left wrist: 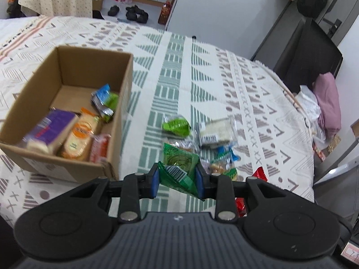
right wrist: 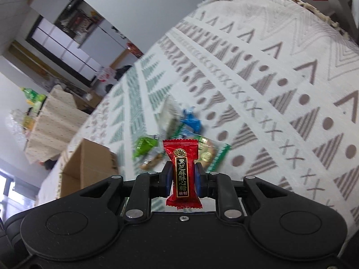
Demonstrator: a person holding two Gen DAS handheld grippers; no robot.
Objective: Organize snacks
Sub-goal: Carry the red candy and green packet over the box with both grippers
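Note:
My left gripper (left wrist: 178, 182) is shut on a green snack packet (left wrist: 179, 168) with a barcode, held above the patterned cloth. To its left stands an open cardboard box (left wrist: 44, 76) holding a purple pack (left wrist: 48, 132), an orange cracker pack (left wrist: 79, 139), a red-white bar (left wrist: 99, 148) and a blue-green pouch (left wrist: 105, 99). A pile of loose snacks (left wrist: 213, 134) lies on the cloth ahead of the left gripper. My right gripper (right wrist: 182, 180) is shut on a red candy wrapper (right wrist: 182, 172) with gold lettering, raised over the blurred snack pile (right wrist: 179, 130). The box (right wrist: 87, 165) sits to its left.
The patterned tablecloth (left wrist: 202, 74) covers the whole table. A dark chair (left wrist: 314, 53) and pink cloth (left wrist: 327, 103) stand past the right edge. Shoes (left wrist: 134, 13) lie on the floor beyond. A second draped table (right wrist: 53, 121) stands left in the right wrist view.

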